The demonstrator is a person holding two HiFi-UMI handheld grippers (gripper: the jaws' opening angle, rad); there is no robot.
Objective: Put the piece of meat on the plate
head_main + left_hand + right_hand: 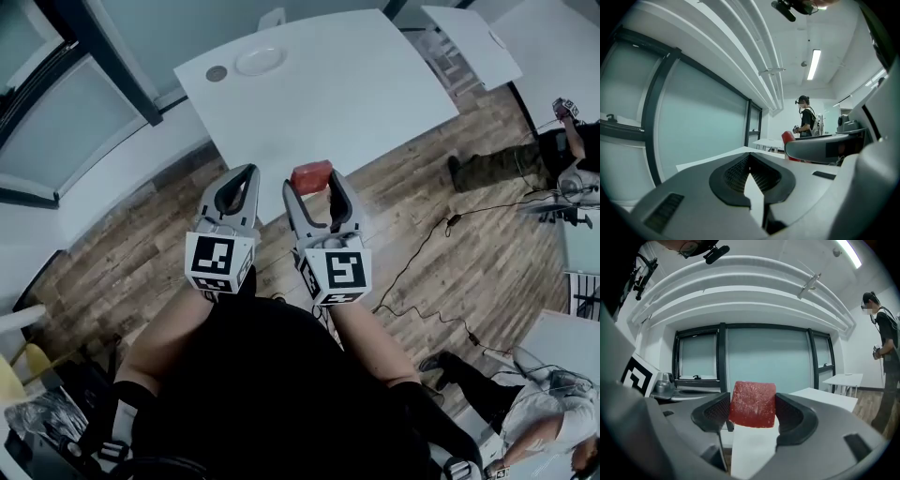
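The red piece of meat (311, 176) is clamped between the jaws of my right gripper (314, 187), held in the air at the near edge of the white table (356, 103). In the right gripper view the meat (753, 404) fills the gap between the two black pads. My left gripper (238, 190) hangs beside it on the left, shut with nothing in it; its pads (761, 180) meet in the left gripper view. The white plate (260, 61) lies at the table's far side, well beyond both grippers.
A small grey round disc (217, 73) lies left of the plate. Another white table (469, 42) stands at the upper right. Cables (436, 272) trail over the wooden floor, and other people (553, 150) stand and sit on the right.
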